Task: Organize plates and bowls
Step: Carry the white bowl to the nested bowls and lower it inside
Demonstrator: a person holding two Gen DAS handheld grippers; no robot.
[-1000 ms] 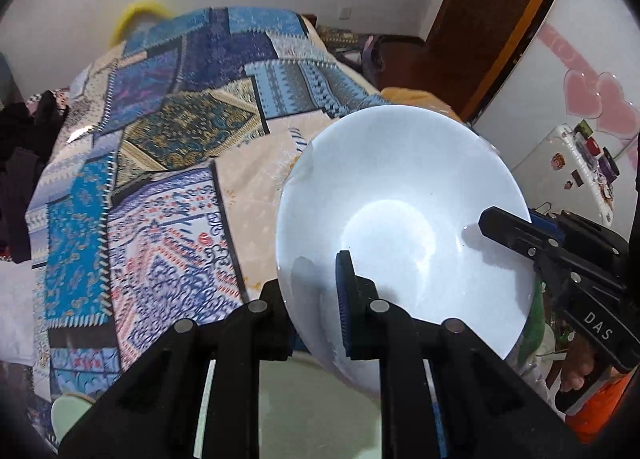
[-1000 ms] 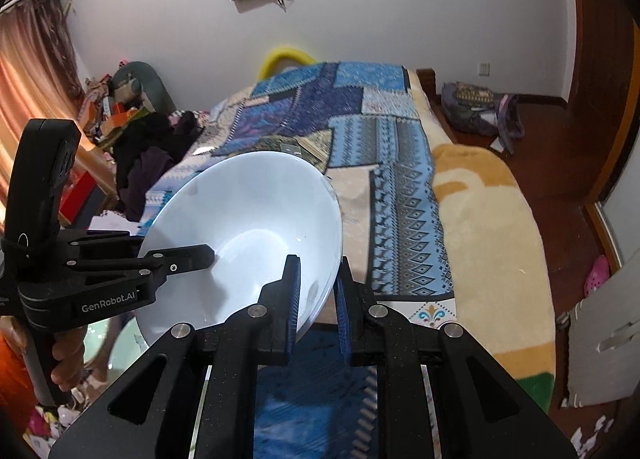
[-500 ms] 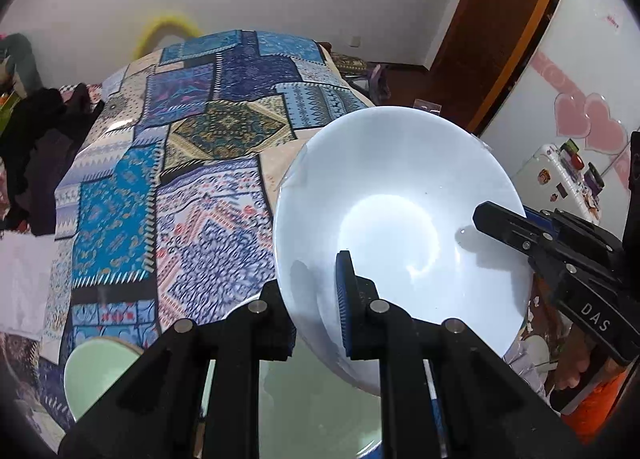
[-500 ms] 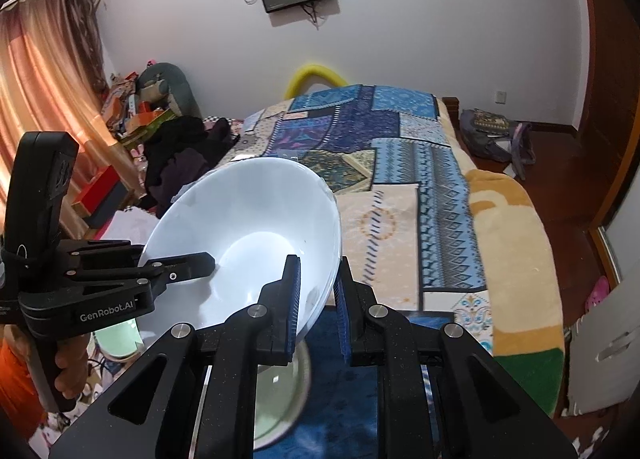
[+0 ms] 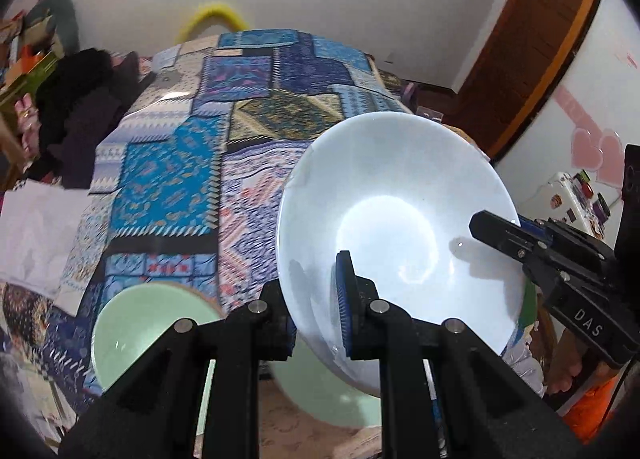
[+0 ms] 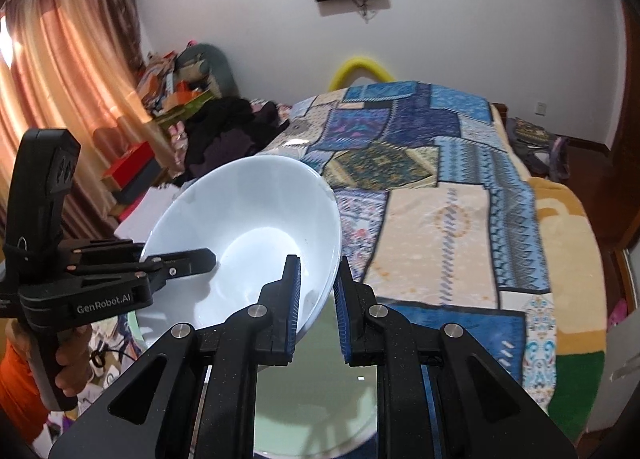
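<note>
Large white glazed bowl (image 5: pixel 394 227) aloft above bed, rim pinched by left gripper (image 5: pixel 316 311) and right gripper (image 6: pixel 316 299); pale green bowls (image 5: pixel 152 323) below; stacking pending

Each camera sits on a gripper and looks forward and downward along its two fingers, very close to the white bowl (image 5: pixel 396 227). The left wrist view looks from the bowl's left rim toward the bed (image 5: pixel 192 163) and the brown door (image 5: pixel 532 43). The right wrist view looks from the opposite rim toward the curtain (image 6: pixel 68 71). Both views share the bowl, the patchwork bed and the white wall (image 6: pixel 460 19), and each shows the other gripper.
</note>
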